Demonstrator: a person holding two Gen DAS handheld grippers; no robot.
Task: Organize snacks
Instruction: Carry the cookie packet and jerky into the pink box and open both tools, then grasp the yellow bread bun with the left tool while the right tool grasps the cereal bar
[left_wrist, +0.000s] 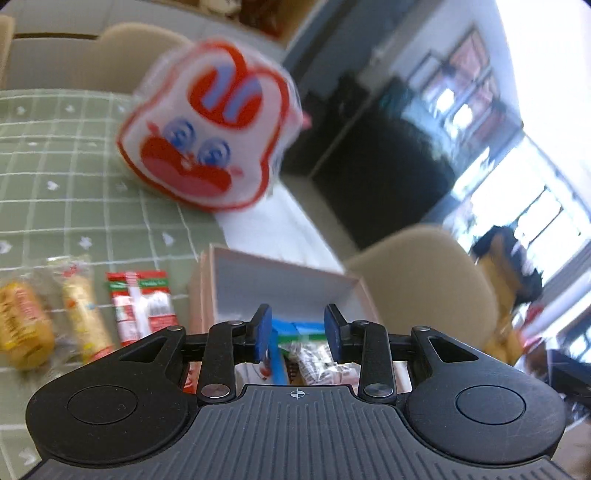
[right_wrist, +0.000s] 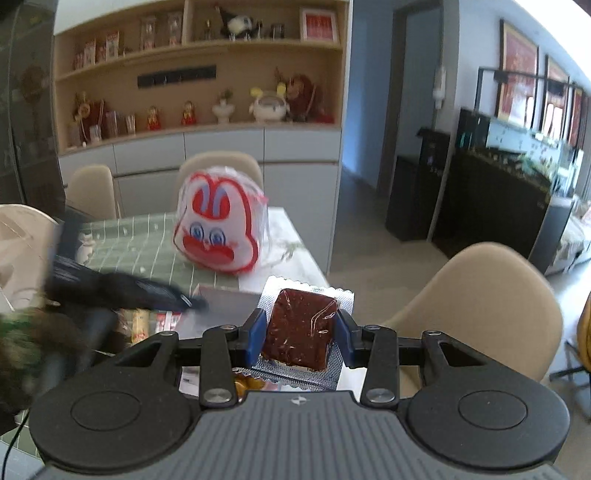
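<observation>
Item in hand: brown cake slice, clear-wrapped w/ crimped foil edge; held above table edge, box partly behind it.
R gripper: partly closed, blue pads pressing both sides of the slice; firm hold.
L gripper: jaws part open, nothing between pads; hovers over box.
Box: pale, open-top, at near table edge; already has wrapped snacks inside.
Loose snacks: red-green packet, yellow stick pack, round bun pack; in a row on green check cloth, just left of box.
Bunny bag: upright behind box.
Step (est.): carrying slice to box.
Next (est.): lower R over free spot in box, open jaws; L clear of path.
Slice axis: long axis runs away from cam, along fingers; far end points toward bunny bag, top face tilted up.
</observation>
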